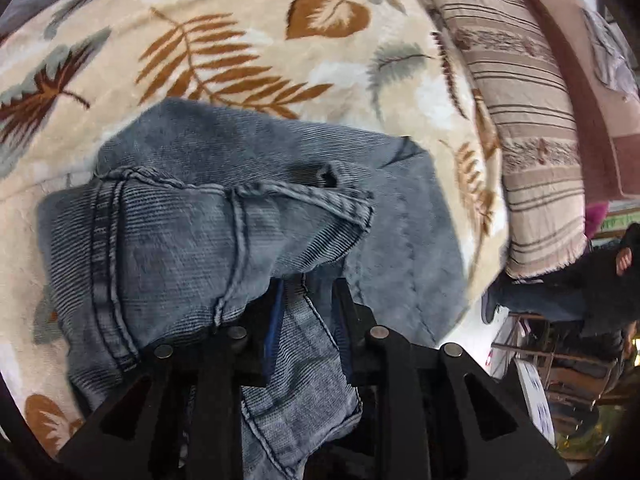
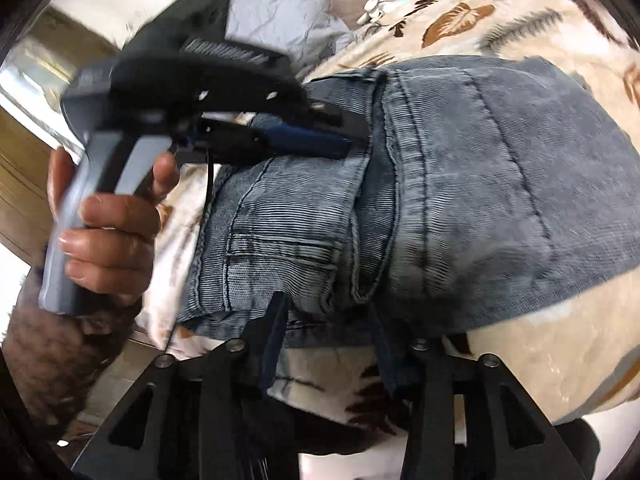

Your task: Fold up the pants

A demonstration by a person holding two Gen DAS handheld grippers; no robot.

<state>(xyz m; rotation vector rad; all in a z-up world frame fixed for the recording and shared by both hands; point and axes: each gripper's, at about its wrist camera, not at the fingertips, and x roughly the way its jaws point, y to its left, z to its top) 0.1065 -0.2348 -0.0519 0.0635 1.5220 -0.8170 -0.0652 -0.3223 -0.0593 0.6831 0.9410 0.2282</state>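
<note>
Your pants (image 1: 192, 208) — one pair of grey-blue jeans — lie bunched and partly folded on the bed, over the leaf-print blanket (image 1: 224, 40). In the left wrist view bare blanket runs wide above and to the left of the denim, so you have room there. To the right the blanket ends at one striped pillow (image 1: 532, 128), and past the bed's right edge you see floor clutter and a seated person's legs (image 1: 560, 300); that side is tight.

Your left tongs (image 1: 308, 300) are pinching a fold of denim: the cloth passes between the two fingers and hangs back toward the camera. From the right wrist view you see the same tongs (image 2: 352, 136) from the side, biting the jeans near a seam, with your left hand (image 2: 108, 232) wrapped around the grey handle at the picture's left.

Your right tongs (image 2: 332, 320) stand spread, nothing gripped — the tips sit at the near edge of the jeans, with blanket showing between them. Open blanket lies to the lower right of the denim. One crumpled grey cloth (image 2: 280, 0) lies at the top, beyond the jeans.
</note>
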